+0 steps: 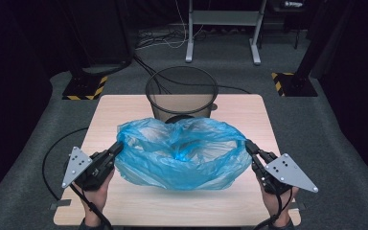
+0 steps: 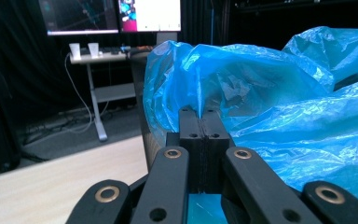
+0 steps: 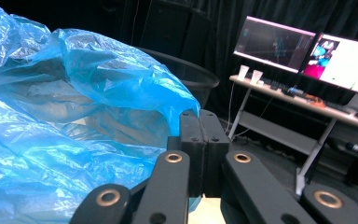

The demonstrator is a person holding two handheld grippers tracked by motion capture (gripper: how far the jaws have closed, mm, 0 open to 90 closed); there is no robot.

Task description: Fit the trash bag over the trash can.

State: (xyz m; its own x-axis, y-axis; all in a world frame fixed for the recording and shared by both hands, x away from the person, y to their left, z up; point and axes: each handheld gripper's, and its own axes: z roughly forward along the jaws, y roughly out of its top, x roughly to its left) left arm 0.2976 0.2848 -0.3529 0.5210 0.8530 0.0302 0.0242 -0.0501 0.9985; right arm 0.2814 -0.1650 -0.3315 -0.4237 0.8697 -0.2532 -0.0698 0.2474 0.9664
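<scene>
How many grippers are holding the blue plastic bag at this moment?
2. The left gripper is shut on the left edge of the blue bag, and the right gripper is shut on its right edge. The bag hangs open between them, in front of the mesh bin.

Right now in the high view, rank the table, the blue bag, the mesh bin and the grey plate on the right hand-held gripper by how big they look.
1. Table
2. Blue bag
3. Mesh bin, which sits farther from the camera, so its true size may be understated
4. Grey plate

Each tool [image 1: 118, 146] [image 1: 249, 145] grips the blue bag [image 1: 182, 153] before the bin [image 1: 181, 92].
</scene>
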